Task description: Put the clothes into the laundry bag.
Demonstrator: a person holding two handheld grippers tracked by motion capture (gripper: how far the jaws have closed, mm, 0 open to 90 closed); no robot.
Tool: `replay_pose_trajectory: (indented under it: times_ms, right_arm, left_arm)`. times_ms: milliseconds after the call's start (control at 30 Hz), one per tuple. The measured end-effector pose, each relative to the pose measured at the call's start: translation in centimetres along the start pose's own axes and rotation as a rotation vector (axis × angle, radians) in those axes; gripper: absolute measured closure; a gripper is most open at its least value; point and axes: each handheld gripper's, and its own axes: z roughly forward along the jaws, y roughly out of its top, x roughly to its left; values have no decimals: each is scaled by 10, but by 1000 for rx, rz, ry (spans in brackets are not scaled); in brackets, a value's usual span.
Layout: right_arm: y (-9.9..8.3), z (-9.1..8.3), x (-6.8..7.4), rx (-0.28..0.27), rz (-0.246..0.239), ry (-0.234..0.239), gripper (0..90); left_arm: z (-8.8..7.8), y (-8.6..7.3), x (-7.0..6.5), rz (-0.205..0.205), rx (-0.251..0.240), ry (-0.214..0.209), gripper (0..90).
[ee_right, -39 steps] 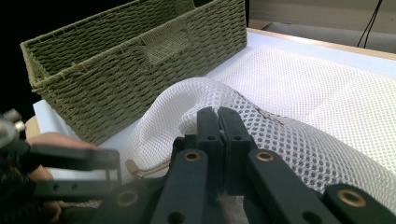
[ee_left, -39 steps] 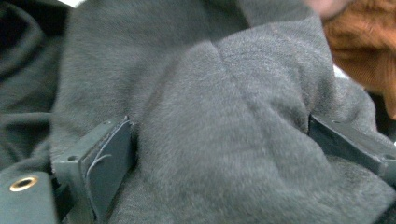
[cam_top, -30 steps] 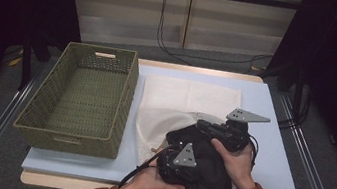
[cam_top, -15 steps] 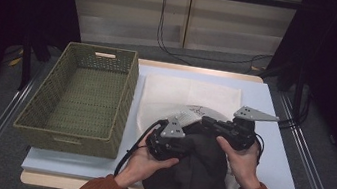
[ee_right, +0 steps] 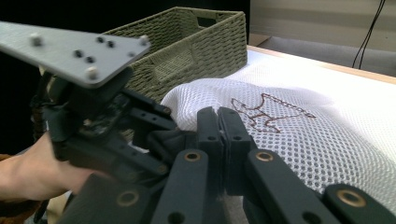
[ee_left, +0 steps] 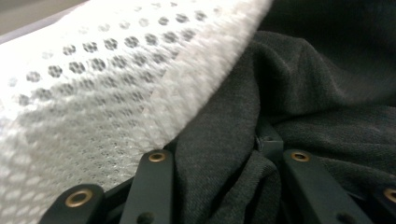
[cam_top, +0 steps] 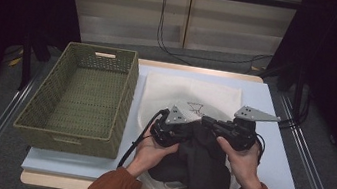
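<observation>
Change: my left claw (cam_top: 190, 130) has just been closing and now bites the dark cloth (ee_left: 243, 140), nearer the mesh bag (cam_top: 191, 95).
Right claw (ee_right: 218, 126): clenched at the bag's edge.
Meaning: I judge stuffing can begin.

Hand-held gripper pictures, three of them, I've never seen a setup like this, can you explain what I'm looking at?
A person works at a table with a hand-held gripper in each hand: the left one and the right one. The high view looks down from above; the other two come from cameras riding on each gripper. On the table sit an empty green woven basket and a white mesh bag. A dark grey garment lies over the bag. Both grippers pinch that garment; the left jaws have just been closing on a fold of it.
</observation>
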Motion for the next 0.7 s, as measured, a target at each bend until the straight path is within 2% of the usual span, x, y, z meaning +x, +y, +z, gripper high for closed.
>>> replay_pose_trajectory:
  times_ms: [67, 200, 267, 333, 400, 433, 567, 700]
  right_arm:
    - [1, -1, 1, -4, -2, 3, 890]
    - [4, -6, 5, -22, -8, 11, 890]
    - [4, -7, 5, -24, -10, 14, 890]
    - [3, -4, 5, -7, -10, 9, 890]
    - [0, -2, 6, 4, -8, 10, 890]
    - [-1, -2, 6, 10, -10, 12, 890]
    - [-3, -4, 5, 10, -6, 4, 890]
    - [-11, -2, 2, 36, 1, 0, 890]
  left_arm:
    - [-3, 7, 2, -1, -6, 8, 676]
    - [-14, 15, 5, -26, -78, 32, 680]
    - [-14, 14, 5, -19, -81, 40, 680]
    - [1, 6, 4, 26, -36, 95, 679]
    - [11, -2, 10, -17, -30, 63, 676]
    - [14, -5, 12, -23, -29, 60, 674]
    - [17, -5, 10, -7, -17, 65, 667]
    - [16, -8, 13, -30, -25, 19, 633]
